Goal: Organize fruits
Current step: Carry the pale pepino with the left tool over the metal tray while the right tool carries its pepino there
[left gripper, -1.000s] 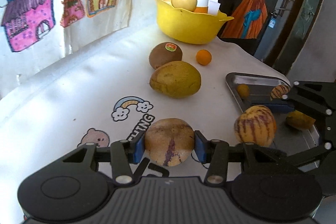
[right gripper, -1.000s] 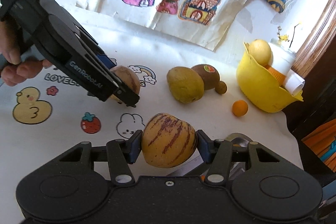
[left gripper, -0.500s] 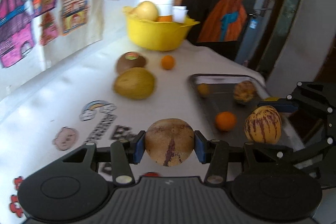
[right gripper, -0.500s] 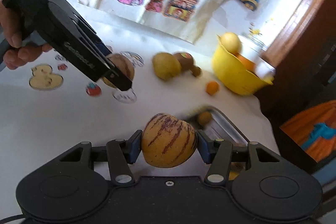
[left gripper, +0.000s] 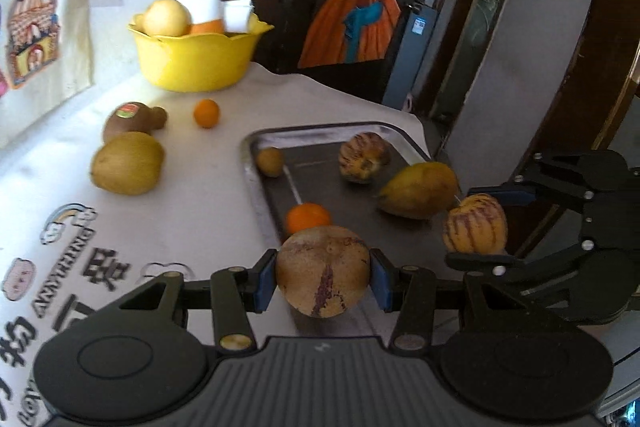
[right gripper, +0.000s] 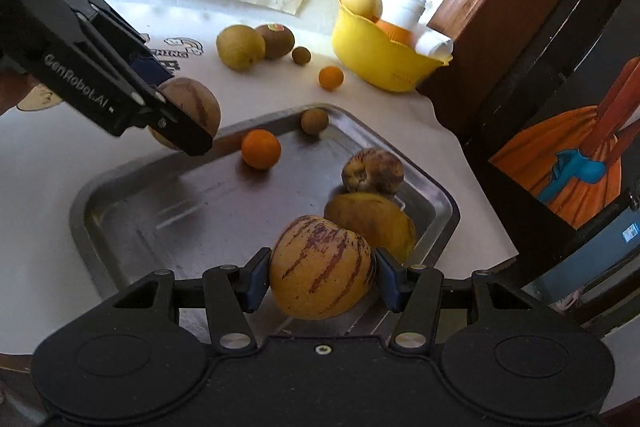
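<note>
Over the metal tray (right gripper: 100,195), two fruits in transit. Left tool (left gripper: 323,275): clenched on a brown melon (left gripper: 322,270), held at the tray's near-left rim, just beside an orange (left gripper: 307,218) lying inside. Right tool (right gripper: 322,281): clenched on a striped yellow melon (right gripper: 322,273), held above the tray's near end, close to a yellow pear-shaped fruit (right gripper: 372,219). The tray's bare floor lies ahead of and below both tools; the right one is further in. Remaining on the table (right gripper: 32,247): green melon (right gripper: 240,47), kiwi (right gripper: 276,41).
</note>
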Demonstrator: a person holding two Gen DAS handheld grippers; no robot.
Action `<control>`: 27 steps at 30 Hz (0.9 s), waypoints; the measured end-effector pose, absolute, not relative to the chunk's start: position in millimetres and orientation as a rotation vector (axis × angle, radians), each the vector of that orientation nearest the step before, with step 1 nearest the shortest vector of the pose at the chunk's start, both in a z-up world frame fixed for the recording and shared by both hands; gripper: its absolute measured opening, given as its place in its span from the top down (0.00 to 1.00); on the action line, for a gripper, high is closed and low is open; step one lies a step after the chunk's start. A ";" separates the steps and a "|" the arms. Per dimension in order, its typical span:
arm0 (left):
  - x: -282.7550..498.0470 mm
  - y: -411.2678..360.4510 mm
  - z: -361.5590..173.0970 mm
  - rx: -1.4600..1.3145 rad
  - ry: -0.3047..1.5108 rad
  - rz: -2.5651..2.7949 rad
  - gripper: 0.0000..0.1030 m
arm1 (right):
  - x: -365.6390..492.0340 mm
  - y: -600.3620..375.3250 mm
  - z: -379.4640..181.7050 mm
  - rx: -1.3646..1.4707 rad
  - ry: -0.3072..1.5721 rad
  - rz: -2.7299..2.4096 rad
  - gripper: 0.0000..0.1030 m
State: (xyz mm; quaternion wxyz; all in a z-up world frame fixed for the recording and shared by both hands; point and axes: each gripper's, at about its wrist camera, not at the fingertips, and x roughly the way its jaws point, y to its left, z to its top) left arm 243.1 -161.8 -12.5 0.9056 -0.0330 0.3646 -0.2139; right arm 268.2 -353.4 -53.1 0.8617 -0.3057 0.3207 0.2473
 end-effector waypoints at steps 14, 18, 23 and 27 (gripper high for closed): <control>252.9 -182.2 -33.3 -0.064 0.799 -0.450 0.50 | 273.6 -358.0 -72.5 -0.677 0.650 0.532 0.46; 255.3 -184.9 -36.5 -0.070 0.812 -0.448 0.50 | 273.4 -357.2 -73.6 -0.686 0.653 0.538 0.46; 258.6 -186.0 -39.2 -0.088 0.826 -0.442 0.50 | 276.7 -356.0 -73.5 -0.694 0.658 0.541 0.45; 258.9 -187.2 -39.7 -0.085 0.830 -0.441 0.50 | 276.5 -355.9 -74.0 -0.691 0.660 0.536 0.45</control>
